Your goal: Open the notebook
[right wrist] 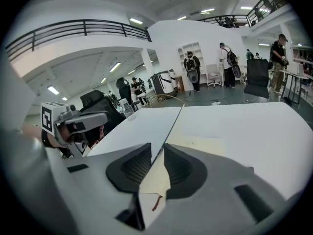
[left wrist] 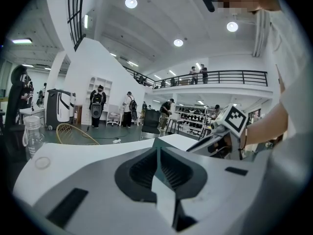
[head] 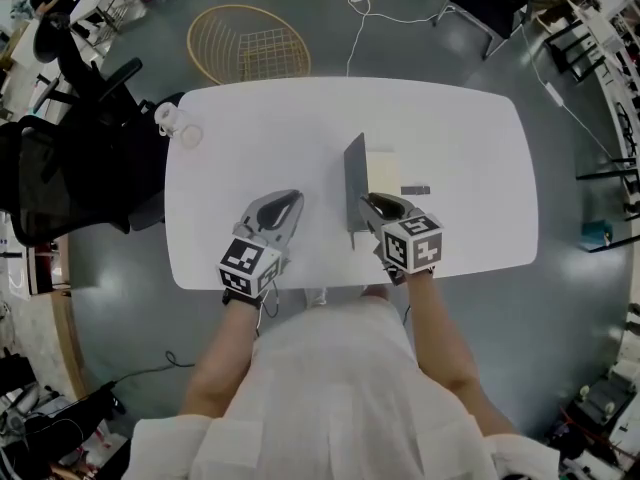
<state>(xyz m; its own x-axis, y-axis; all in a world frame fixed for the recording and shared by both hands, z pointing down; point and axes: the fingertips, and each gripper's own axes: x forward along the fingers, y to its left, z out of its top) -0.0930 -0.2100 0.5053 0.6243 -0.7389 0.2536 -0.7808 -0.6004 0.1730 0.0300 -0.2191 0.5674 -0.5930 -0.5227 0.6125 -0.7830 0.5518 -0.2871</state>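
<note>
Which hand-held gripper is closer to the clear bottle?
Left. The left hand-held gripper is nearer, toward the person from the bottle; the right hand-held gripper is farther right, clamping the notebook cover.

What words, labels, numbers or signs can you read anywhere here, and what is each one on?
No readable text anywhere in these views.
Notebook: plain grey cover, no print seen.
Left cube and right cube: black-and-white square patterns only, no letters or digits.
Bottle: any label is too small to read.
</note>
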